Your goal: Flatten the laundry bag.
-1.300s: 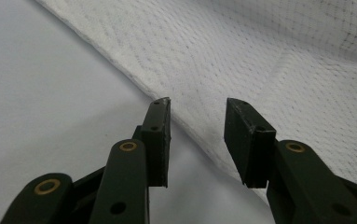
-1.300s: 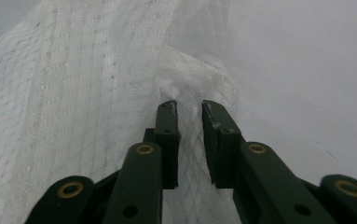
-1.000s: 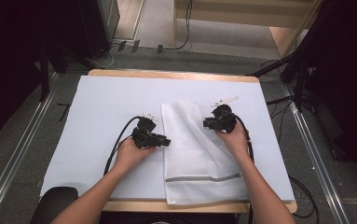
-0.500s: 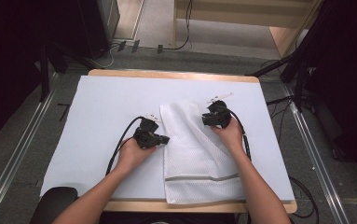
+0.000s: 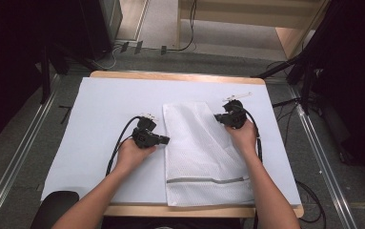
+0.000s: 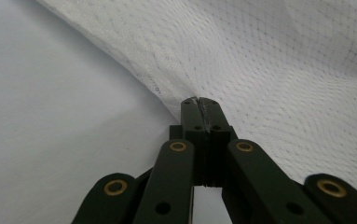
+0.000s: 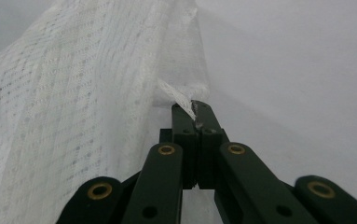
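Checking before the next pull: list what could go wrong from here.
1. Both grips are thin: the left gripper pinches just the edge of the mesh bag, so it may slip out.
2. The right gripper clamps a small tag and fold; a hard pull might tear the netting.

We see a wooden table [image 5: 177,76] at the centre of the frame, covered by a pale sheet [image 5: 99,119]. Around it lies grey floor [image 5: 23,143], with metal rails [image 5: 15,164] slanting down both sides. Black cables [image 5: 309,210] curl at lower right, and a wooden frame [image 5: 292,40] stands at upper right.
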A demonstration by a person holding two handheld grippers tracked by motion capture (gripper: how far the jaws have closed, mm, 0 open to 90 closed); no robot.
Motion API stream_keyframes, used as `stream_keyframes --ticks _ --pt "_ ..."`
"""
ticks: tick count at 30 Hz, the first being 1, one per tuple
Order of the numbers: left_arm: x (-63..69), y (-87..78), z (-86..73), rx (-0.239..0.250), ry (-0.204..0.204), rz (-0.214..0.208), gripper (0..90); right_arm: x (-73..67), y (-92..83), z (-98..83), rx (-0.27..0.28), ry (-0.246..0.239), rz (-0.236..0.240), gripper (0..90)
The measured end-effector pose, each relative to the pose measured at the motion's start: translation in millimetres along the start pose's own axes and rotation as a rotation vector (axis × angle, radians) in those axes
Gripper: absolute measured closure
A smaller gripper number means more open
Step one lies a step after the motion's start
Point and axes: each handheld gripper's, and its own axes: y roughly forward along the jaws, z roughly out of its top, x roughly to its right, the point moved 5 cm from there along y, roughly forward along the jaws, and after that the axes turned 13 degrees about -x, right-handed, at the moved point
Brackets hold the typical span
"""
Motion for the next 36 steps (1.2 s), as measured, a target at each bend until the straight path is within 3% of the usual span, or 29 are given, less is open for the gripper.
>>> stream_keyframes --ticks 4,7,12,14,20,23,25,28,29,33,36 --pt "-7.5 -6.9 -0.7 0.000 -0.015 0.010 90.0 9.1 -8.5 -2.1 0.019 0.025 0.005 90.0" --pt "-20.5 -16.6 -3.2 0.001 -0.050 -0.005 90.0 15.8 -14.6 -3.9 0.035 0.047 0.015 90.0" --pt "-33.3 -30.3 -7.9 0.006 -0.075 -0.010 90.0 19.1 -19.0 -3.9 0.042 0.056 0.031 90.0" --pt "-36.6 -34.9 -9.6 0.011 -0.084 -0.003 90.0 17.9 -18.4 -1.4 0.046 0.048 0.055 90.0" --pt "-49.8 -48.5 -18.6 0.020 -0.113 0.066 90.0 8.9 -13.8 8.2 0.054 0.035 0.045 89.5" --pt "-59.2 -54.8 -24.9 0.027 -0.144 0.092 90.0 9.5 -13.2 11.9 0.070 0.057 0.031 89.8" --pt "-64.3 -57.6 -29.0 0.032 -0.164 0.079 90.0 12.9 -11.0 12.2 0.050 0.071 0.016 90.0" --pt "-64.1 -58.6 -29.9 0.050 -0.163 0.058 90.0 14.0 -8.8 12.7 0.058 0.081 0.045 89.1" --pt "-61.5 -58.3 -29.4 0.054 -0.155 0.055 90.0 13.7 -5.9 13.8 0.048 0.086 0.054 81.4" --pt "-58.8 -55.9 -30.0 0.044 -0.147 0.052 90.0 18.1 -6.6 12.9 0.012 0.073 -0.030 74.6" --pt "-54.8 -57.0 -28.1 0.056 -0.141 0.035 90.0 23.3 -15.2 10.6 0.029 0.086 -0.049 74.9"
